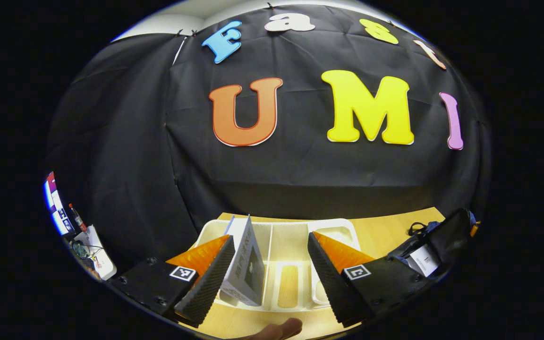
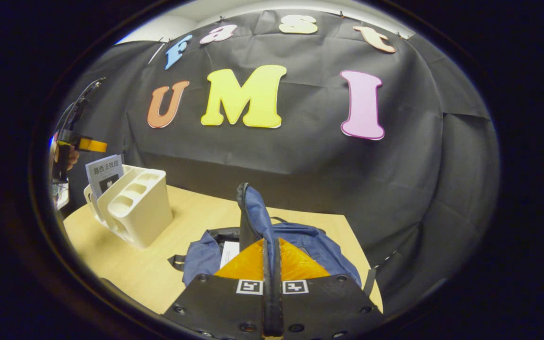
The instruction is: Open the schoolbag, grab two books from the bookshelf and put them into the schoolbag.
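Trouble is waiting mostly at the bookshelf (image 1: 281, 236), judging by how things are lying: the left gripper (image 1: 267, 278) is hanging over the cream rack with its fingers spread wide, and the one book (image 1: 246, 264) standing in the left-hand slot is leaning against the inner face of the left finger rather than sitting squarely between the two. If the fingers are closing from here, they may be catching only a corner or the divider wall, so the book could be twisting out or the light rack could be lifting with it. The schoolbag (image 2: 300, 241) is lying well apart on the wooden table (image 2: 125, 269), to the right of the rack, and a white sheet or cover, probably a book already inside, is showing in its mouth. The right gripper (image 2: 272, 264) is holding its fingers pressed together on the raised edge of the bag's flap (image 2: 253, 212), keeping the opening up; a slip there would be letting the flap fall across the mouth. In the right gripper view the rack is standing at the table's far left corner.
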The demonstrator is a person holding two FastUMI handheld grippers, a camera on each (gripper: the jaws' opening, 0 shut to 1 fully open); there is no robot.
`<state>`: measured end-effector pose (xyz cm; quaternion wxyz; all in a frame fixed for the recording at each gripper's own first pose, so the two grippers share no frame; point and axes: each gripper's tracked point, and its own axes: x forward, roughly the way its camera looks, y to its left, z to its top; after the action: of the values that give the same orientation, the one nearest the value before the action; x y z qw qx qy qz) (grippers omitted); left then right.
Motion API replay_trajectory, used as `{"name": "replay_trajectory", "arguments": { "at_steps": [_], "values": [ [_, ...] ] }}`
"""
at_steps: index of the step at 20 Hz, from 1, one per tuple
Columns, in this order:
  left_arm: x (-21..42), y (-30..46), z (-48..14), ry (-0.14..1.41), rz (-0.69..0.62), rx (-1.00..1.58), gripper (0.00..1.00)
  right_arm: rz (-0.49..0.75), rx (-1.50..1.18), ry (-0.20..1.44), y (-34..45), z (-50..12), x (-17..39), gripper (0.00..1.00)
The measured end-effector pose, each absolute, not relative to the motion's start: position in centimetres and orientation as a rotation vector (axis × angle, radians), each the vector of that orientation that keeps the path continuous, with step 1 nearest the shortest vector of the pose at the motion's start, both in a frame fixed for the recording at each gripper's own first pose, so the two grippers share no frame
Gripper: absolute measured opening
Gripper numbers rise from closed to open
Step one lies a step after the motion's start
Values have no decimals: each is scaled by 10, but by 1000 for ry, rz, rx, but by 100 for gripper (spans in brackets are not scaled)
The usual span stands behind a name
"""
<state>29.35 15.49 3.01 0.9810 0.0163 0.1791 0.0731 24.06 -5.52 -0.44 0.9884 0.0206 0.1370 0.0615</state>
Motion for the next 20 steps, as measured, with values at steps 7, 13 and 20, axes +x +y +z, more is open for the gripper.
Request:
{"name": "replay_trajectory", "arguments": {
  "at_steps": [7, 13, 20],
  "values": [
    [339, 199, -22, 621, 143, 57, 96, 122, 53, 268, -64, -14, 243, 0],
    [334, 218, -57, 856, 147, 94, 95, 134, 51, 272, -64, -27, 244, 0],
    [327, 219, -73, 1013, 114, 56, 72, 148, 57, 269, -63, -33, 242, 0]
  ]
}}
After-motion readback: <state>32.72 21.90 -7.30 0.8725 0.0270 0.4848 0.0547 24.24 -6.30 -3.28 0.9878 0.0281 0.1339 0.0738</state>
